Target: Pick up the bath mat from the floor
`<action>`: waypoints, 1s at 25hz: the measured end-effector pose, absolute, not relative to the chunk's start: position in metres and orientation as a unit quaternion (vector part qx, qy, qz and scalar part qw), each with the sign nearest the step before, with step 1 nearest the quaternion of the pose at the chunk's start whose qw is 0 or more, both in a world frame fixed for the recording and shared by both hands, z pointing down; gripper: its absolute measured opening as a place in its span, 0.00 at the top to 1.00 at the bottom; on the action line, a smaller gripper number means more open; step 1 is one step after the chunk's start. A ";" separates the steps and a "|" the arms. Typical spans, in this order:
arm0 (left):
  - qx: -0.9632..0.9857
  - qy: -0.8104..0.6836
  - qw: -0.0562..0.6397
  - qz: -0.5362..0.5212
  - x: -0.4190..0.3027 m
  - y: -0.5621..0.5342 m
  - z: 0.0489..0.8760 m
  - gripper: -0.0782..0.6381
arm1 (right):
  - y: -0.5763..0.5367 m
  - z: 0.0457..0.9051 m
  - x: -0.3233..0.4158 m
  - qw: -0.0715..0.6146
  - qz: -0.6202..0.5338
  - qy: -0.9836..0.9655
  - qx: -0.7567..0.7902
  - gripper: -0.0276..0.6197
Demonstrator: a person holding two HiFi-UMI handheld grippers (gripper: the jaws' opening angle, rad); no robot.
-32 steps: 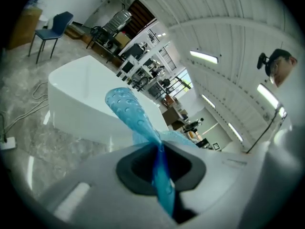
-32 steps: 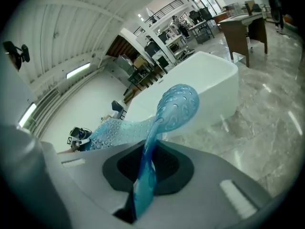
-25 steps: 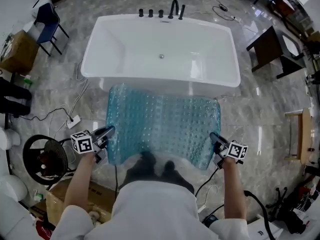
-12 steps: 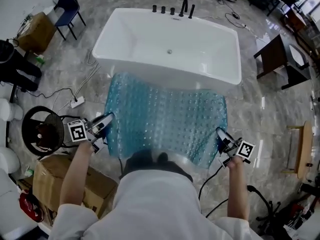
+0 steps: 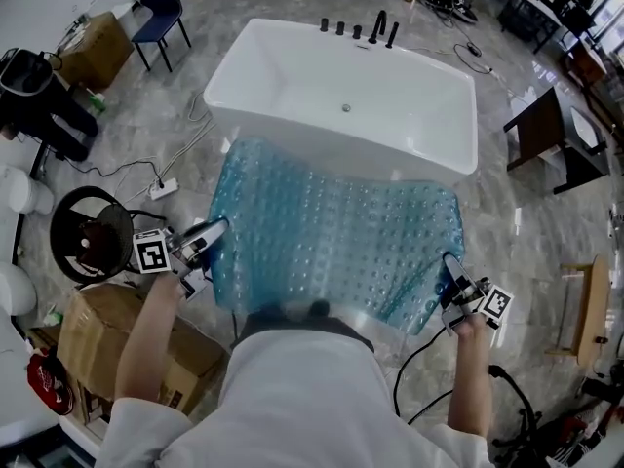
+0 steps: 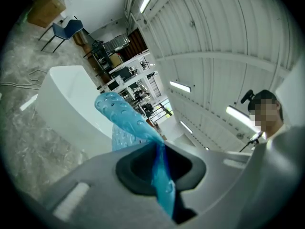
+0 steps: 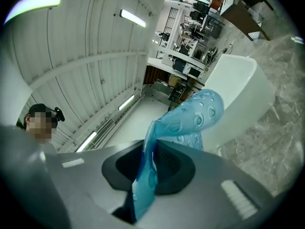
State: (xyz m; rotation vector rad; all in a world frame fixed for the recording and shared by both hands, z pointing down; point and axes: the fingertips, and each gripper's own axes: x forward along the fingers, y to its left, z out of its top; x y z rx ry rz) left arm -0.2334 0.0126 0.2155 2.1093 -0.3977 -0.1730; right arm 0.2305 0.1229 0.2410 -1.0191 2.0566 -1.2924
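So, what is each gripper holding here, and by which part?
Both hold the blue bath mat. The left gripper has its jaws shut on the mat's left edge, the right gripper on its right edge, both toward the person's end.

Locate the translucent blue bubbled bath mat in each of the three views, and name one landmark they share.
Head view: bath mat at centre, spread between left gripper and right gripper.
Left gripper view: lower centre, pinched in the jaws, rising up-left.
Right gripper view: lower centre, pinched in the jaws, rising up-right.
Shared landmark: white bathtub.
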 end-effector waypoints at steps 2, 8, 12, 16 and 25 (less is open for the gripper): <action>0.864 -0.157 0.474 -0.071 -0.233 0.013 0.211 0.85 | 0.124 0.236 0.231 0.267 -0.465 0.754 -0.378 0.89; 0.867 -0.151 0.472 -0.056 -0.237 0.014 0.205 0.85 | 0.136 0.224 0.215 0.295 -0.447 0.750 -0.387 0.88; 0.869 -0.142 0.472 -0.054 -0.249 0.007 0.202 0.85 | 0.134 0.218 0.191 0.290 -0.437 0.759 -0.385 0.88; 0.866 -0.136 0.477 -0.057 -0.254 0.002 0.205 0.85 | 0.132 0.222 0.179 0.285 -0.438 0.759 -0.389 0.88; 0.867 -0.136 0.477 -0.050 -0.249 -0.002 0.203 0.85 | 0.129 0.220 0.182 0.274 -0.441 0.756 -0.400 0.88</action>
